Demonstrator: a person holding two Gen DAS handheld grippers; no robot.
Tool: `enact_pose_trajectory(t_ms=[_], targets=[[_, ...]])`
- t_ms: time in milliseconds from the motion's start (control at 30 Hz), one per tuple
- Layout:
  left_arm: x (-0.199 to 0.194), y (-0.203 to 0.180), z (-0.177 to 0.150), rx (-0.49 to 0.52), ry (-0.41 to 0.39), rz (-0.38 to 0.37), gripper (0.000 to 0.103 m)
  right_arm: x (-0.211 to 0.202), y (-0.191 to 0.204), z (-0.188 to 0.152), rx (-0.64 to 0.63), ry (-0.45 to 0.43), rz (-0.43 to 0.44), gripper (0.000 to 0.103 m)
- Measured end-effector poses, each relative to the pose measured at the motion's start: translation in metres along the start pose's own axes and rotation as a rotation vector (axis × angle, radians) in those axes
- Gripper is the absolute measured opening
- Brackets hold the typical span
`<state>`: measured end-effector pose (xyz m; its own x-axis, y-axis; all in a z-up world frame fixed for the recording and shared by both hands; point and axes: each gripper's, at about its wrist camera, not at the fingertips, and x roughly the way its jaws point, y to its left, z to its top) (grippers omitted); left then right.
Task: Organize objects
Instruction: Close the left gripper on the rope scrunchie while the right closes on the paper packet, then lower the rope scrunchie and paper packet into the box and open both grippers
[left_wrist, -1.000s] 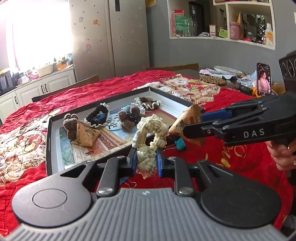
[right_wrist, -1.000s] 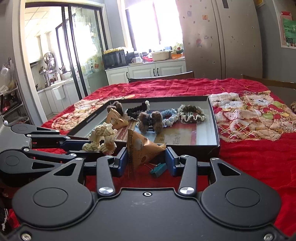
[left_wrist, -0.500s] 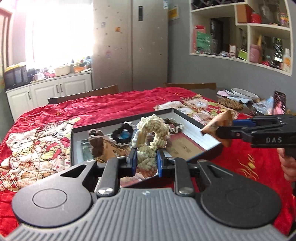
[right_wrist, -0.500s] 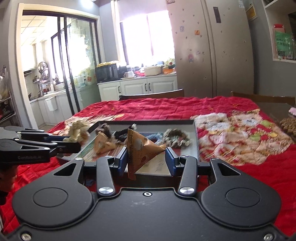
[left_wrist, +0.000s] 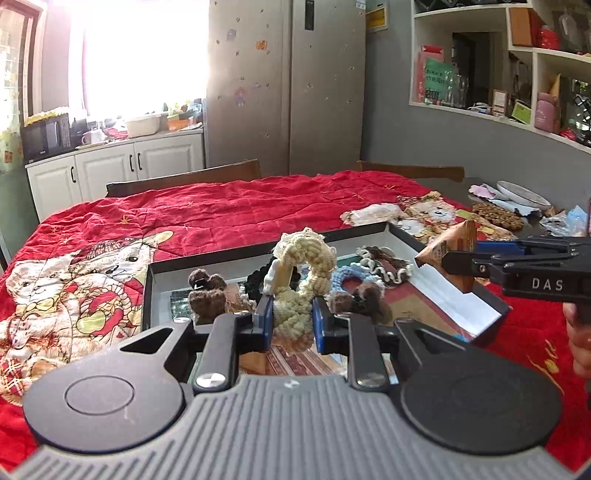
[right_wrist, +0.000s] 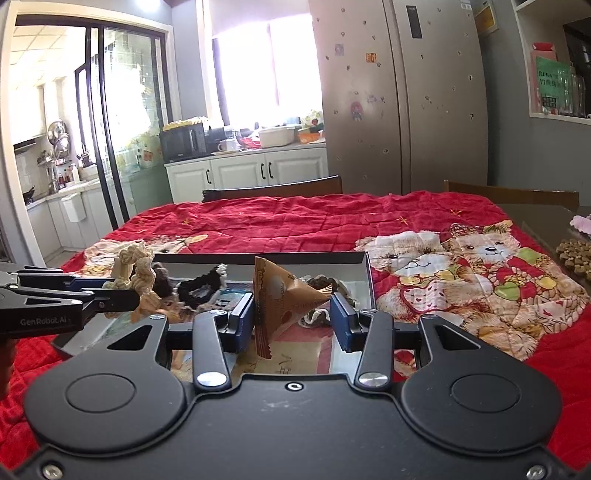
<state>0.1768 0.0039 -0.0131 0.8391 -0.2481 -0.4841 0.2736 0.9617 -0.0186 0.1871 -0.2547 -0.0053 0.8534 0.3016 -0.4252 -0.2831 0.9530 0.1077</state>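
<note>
My left gripper (left_wrist: 292, 320) is shut on a cream knitted scrunchie (left_wrist: 302, 273) and holds it above the near part of a shallow black tray (left_wrist: 496, 307). My right gripper (right_wrist: 291, 319) is shut on a brown triangular packet (right_wrist: 284, 299), also over the tray (right_wrist: 370, 275). In the left wrist view the right gripper (left_wrist: 452, 263) comes in from the right with the packet (left_wrist: 448, 245). In the right wrist view the left gripper (right_wrist: 122, 295) enters from the left with the scrunchie (right_wrist: 135, 266). Several dark, blue and brown scrunchies (left_wrist: 384, 264) lie in the tray.
A red quilt (left_wrist: 221, 210) with bear pictures covers the table. A brown packet with a brown scrunchie (left_wrist: 205, 295) lies at the tray's left. A plate (left_wrist: 522, 192), a beaded mat and wrappers sit at the table's far right. Chair backs (right_wrist: 273, 188) stand behind the table.
Both grippers have carried their loads forward and slightly up, from the tray's near edge to above its inside. The tray has slid closer and lower in both views.
</note>
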Motion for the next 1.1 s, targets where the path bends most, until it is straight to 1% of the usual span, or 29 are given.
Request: enact_pose_trajectory(t_ms=[433,767,1100], targets=[[0.036,-0.001,0.007,-0.019,0.026,0.008,0.025,0.048,-0.002,0.003,0.023,0.021,-0.037,0.042],[0.054,-0.011,0.009,-0.001,0.034,0.019,0.025,0.066,-0.003,-0.001,0.011,0.032,-0.057,0.042],[0.067,-0.014,0.004,0.017,0.066,0.023,0.025,0.078,-0.003,-0.005,0.004,0.052,-0.051,0.042]])
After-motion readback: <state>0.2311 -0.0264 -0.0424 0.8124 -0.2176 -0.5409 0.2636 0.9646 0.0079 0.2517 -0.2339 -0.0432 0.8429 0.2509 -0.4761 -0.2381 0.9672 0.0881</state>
